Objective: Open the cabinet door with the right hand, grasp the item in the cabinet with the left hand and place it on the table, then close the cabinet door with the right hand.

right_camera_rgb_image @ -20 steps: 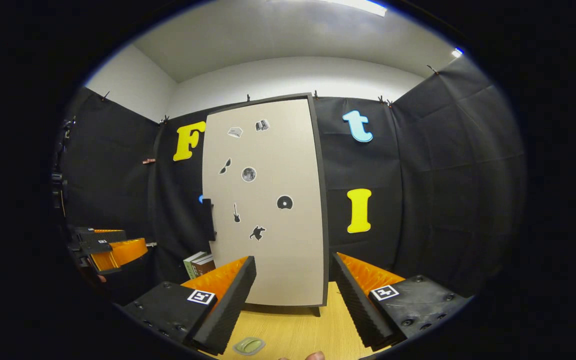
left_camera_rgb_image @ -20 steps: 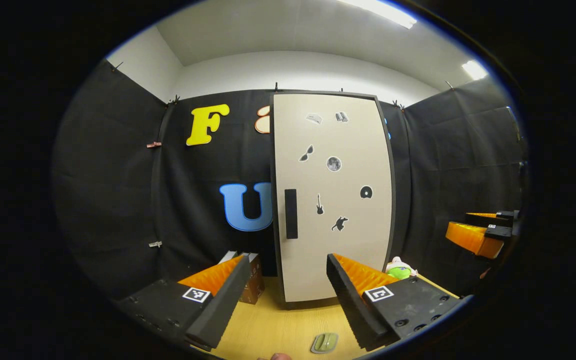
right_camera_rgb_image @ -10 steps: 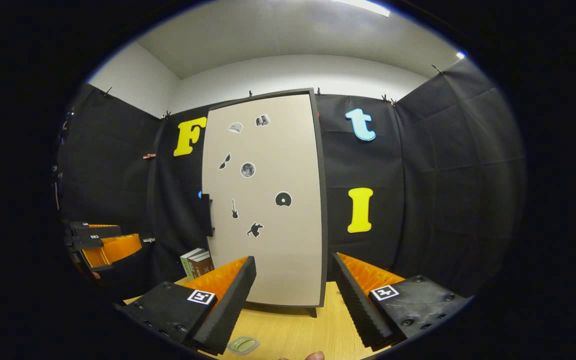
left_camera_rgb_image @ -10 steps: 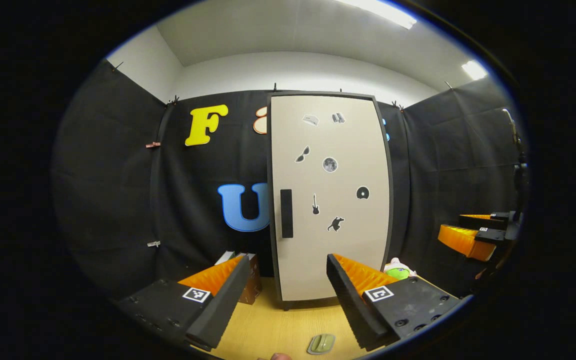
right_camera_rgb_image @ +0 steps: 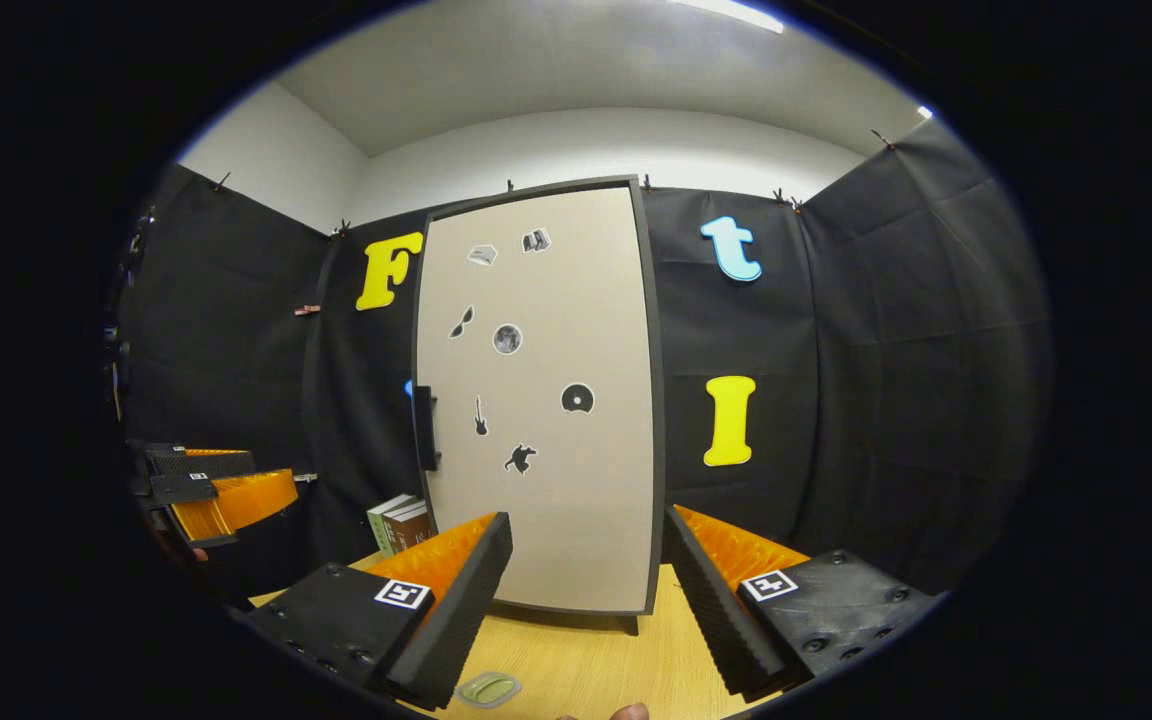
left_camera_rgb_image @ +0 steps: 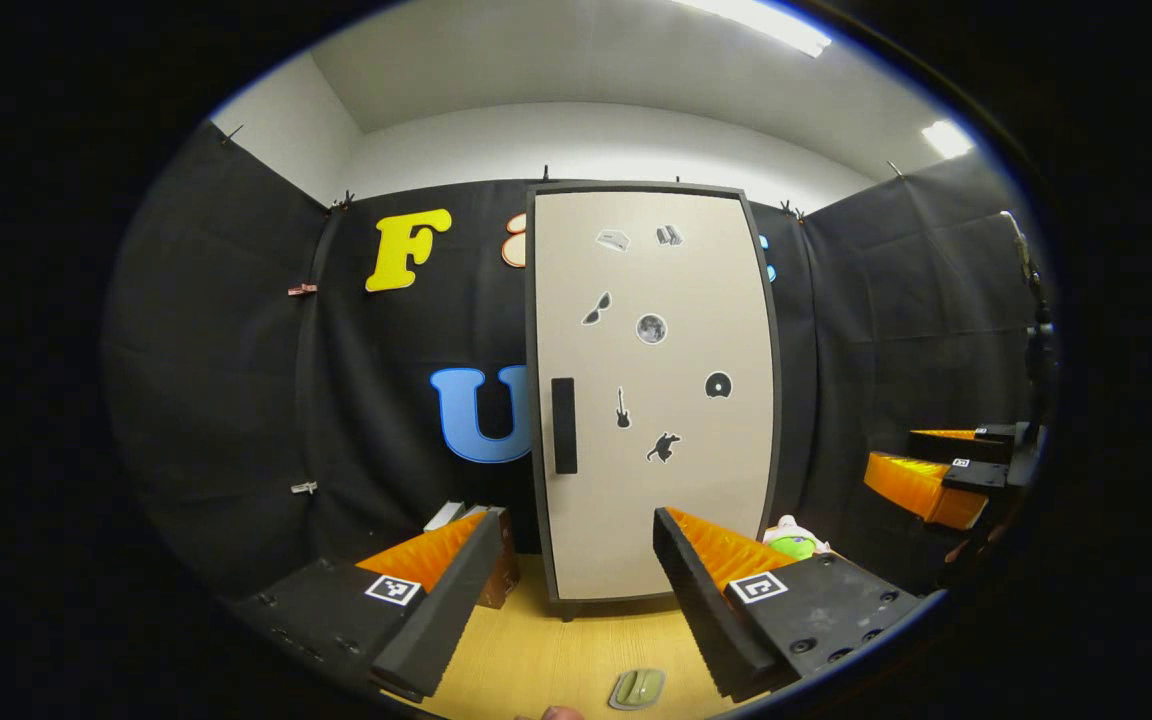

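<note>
On the wooden surface [left_camera_rgb_image: 536, 650] the cabinet door [left_camera_rgb_image: 651, 390] stands shut, fitting either end of the task, with the left gripper [left_camera_rgb_image: 571, 600] and right gripper [right_camera_rgb_image: 586, 600] both wide open and empty.

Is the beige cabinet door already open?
No, the beige cabinet door sits flush in its dark frame, black handle untouched.

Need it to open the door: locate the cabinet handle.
In the left gripper view, the handle is on the cabinet door's left edge, at mid-height, above the books.

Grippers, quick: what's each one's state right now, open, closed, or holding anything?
Left gripper: open, holding nothing.
Right gripper: open, holding nothing, short of the beige cabinet door.
</note>
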Tool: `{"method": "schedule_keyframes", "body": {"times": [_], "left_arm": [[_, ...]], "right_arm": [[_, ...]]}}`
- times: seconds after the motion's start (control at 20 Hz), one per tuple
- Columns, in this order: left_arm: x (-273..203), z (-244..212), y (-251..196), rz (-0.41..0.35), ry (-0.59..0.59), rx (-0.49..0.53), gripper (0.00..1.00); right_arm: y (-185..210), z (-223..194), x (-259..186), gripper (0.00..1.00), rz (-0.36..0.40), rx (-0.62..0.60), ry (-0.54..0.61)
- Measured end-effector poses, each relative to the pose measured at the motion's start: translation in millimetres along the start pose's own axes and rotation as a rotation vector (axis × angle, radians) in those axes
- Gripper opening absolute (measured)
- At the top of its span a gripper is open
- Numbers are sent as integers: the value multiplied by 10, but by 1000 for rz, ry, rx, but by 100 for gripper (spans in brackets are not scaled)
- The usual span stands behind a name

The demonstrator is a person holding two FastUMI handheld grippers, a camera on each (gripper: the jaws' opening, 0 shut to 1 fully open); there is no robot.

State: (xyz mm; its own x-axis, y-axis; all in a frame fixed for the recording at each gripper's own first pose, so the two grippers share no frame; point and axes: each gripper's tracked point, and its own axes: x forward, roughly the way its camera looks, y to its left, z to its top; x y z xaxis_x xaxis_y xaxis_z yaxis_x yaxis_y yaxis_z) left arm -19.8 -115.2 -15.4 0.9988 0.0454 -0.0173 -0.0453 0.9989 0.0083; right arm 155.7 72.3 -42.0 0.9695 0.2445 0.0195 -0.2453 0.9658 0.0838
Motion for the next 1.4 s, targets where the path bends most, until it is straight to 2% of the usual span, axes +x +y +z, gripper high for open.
{"method": "schedule_keyframes", "body": {"times": [0.45, 0.65, 1.0, 1.4], "left_arm": [[64, -24, 58, 3, -2, -18, 96], [73, -15, 58, 4, -13, -16, 96], [58, -107, -60, -47, 7, -5, 96], [87, -162, -45, -58, 13, -38, 96]], "right_arm": [[50, 16, -14, 97, 0, -9, -10], [0, 33, 35, 97, -27, -45, -41], [62, -34, 199, 97, -75, 35, -18], [75, 20, 117, 97, -87, 24, -33]]}}
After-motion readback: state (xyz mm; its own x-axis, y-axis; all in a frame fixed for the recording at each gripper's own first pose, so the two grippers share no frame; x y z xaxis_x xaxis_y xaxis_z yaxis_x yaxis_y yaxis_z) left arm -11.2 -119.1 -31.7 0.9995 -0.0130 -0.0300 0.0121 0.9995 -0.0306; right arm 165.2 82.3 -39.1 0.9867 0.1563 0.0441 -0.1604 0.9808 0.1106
